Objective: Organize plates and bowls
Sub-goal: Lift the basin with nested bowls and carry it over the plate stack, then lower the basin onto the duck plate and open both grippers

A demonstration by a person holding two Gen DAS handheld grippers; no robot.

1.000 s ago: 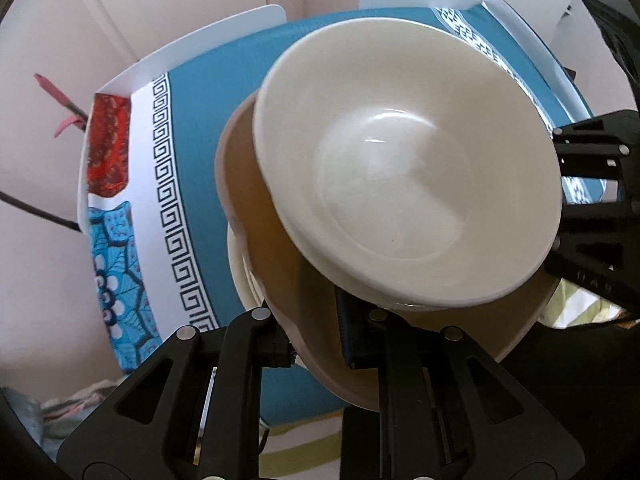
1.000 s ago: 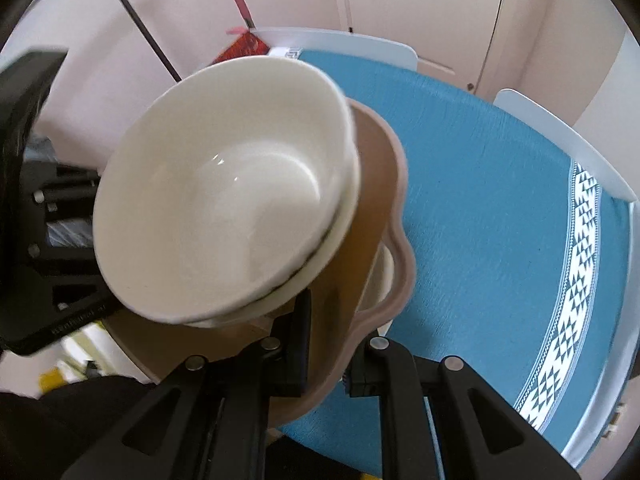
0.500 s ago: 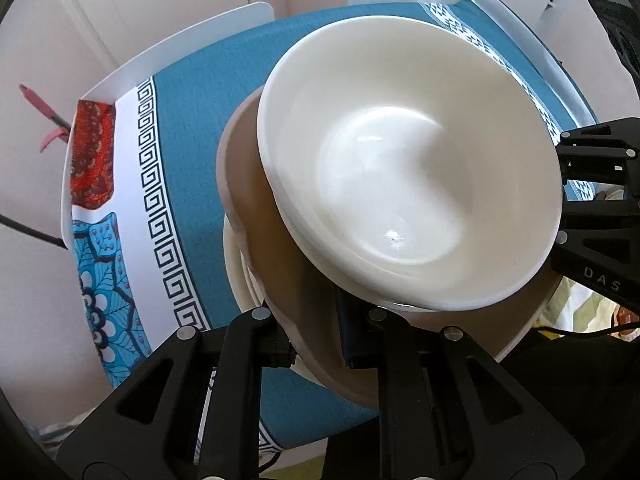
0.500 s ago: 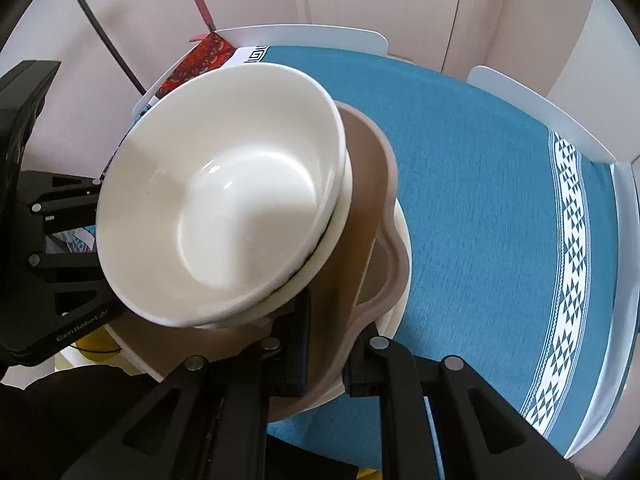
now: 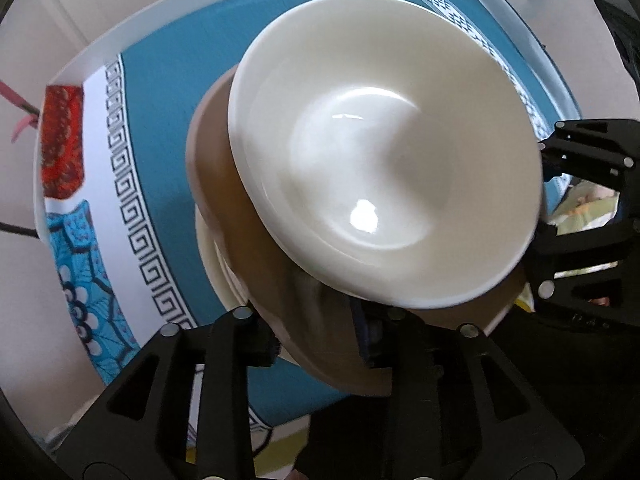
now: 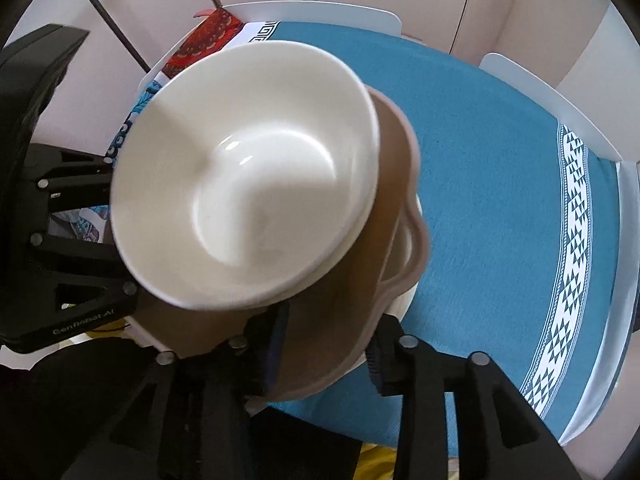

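Note:
Two nested cream bowls [image 5: 380, 160] [image 6: 248, 200] sit on a tan scalloped plate [image 5: 224, 184] [image 6: 396, 200]. The plate lies on white plates [image 5: 208, 256] [image 6: 404, 304] on the blue tablecloth [image 5: 168, 92] [image 6: 500, 200]. My left gripper [image 5: 316, 344] straddles the tan plate's near rim; its jaws are opening and the pads stand off the rim. My right gripper [image 6: 326, 354] straddles the opposite rim in the same way, its jaws opening too. Each gripper shows at the side of the other's view: the right gripper [image 5: 580, 220] and the left gripper [image 6: 60, 240].
The cloth has a white band with a black key pattern [image 5: 132, 208] and a red patch [image 5: 62, 140] on one side, and a white triangle border [image 6: 568, 240] on the other. White panels [image 6: 320, 12] stand along the table's far edges. Walls and doors lie behind.
Both grippers were clamped on the tan plate's rim; now the jaws of both have spread apart and let the rim go. The stack stays where it was.

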